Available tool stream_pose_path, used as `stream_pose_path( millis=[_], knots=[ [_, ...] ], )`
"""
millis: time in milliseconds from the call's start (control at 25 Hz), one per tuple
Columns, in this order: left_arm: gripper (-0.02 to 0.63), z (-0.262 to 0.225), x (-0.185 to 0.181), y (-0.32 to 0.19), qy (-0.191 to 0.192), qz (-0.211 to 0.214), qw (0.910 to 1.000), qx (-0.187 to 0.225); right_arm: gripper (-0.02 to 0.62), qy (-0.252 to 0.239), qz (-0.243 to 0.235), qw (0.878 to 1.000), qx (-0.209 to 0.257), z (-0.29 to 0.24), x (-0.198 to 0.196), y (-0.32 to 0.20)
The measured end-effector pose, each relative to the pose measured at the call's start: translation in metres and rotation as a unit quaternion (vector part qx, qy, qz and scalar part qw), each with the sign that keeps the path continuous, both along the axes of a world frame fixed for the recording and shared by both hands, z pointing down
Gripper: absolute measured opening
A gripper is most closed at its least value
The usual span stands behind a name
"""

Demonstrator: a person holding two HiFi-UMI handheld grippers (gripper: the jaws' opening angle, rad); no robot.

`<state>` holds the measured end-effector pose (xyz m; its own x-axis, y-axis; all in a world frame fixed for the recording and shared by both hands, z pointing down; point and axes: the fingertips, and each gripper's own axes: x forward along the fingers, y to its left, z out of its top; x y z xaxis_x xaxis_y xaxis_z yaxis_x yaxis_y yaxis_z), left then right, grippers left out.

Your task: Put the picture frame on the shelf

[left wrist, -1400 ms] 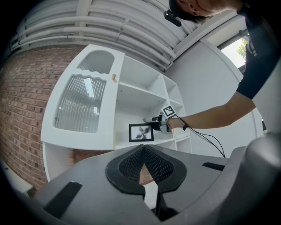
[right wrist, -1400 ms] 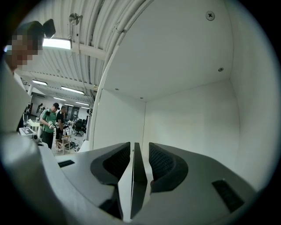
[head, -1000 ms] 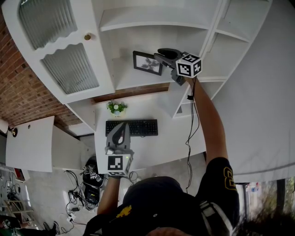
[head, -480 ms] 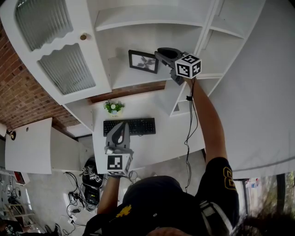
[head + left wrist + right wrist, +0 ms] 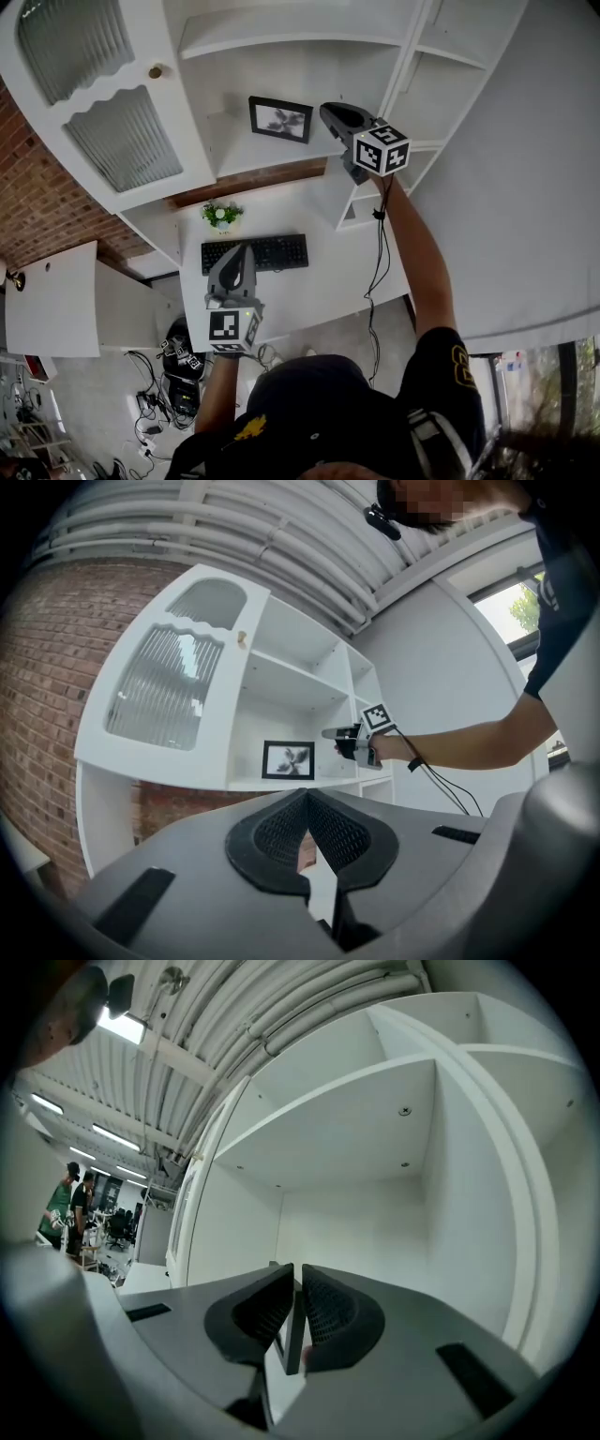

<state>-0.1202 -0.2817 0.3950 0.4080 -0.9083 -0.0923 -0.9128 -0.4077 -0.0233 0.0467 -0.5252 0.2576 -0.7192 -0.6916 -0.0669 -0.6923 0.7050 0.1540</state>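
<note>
The black picture frame point(image 5: 280, 119) with a leaf print stands upright on the white shelf point(image 5: 272, 155), also seen in the left gripper view as the picture frame point(image 5: 289, 759). My right gripper point(image 5: 326, 114) is level just to the frame's right, a small gap away. Its jaws have just been closing and now leave only a narrow slit with nothing held. Through the slit of the right gripper point(image 5: 297, 1279) the picture frame point(image 5: 292, 1330) shows edge-on, farther off. My left gripper point(image 5: 232, 255) hangs low over the desk, shut and empty; the left gripper point(image 5: 307, 799) points at the shelf unit.
A white desk point(image 5: 328, 281) below carries a black keyboard point(image 5: 255, 253) and a small potted plant point(image 5: 218, 215). A cabinet door with ribbed glass point(image 5: 122, 141) stands open left of the shelf. Shelf dividers point(image 5: 403, 56) rise to the right. People stand far off point(image 5: 73, 1194).
The right gripper, which was at the frame's right edge with wide jaws, has drawn off to the right and narrowed its jaws. The frame stays standing on the shelf. The left gripper kept still.
</note>
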Motion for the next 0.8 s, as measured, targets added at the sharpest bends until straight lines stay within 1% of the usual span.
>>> stream_pose_path(
  millis=[160,320,560,800],
  knots=[
    [0.018,0.009,-0.011,-0.002,0.000,-0.012,0.9999,-0.010,0.023,-0.015,0.012,1.000,-0.011,0.014,0.008,0.020],
    [0.018,0.013,-0.019,-0.003,-0.004,-0.023,0.9997,-0.011,0.015,-0.037,0.026,0.999,-0.019,0.030,0.019,0.038],
    [0.018,0.026,-0.021,0.005,-0.011,-0.026,0.9993,-0.024,0.006,-0.052,0.040,0.997,-0.032,0.048,0.032,0.068],
    [0.018,0.027,-0.026,0.012,-0.016,-0.032,0.9991,-0.023,0.006,-0.040,0.060,0.997,-0.019,0.054,0.041,0.100]
  ],
)
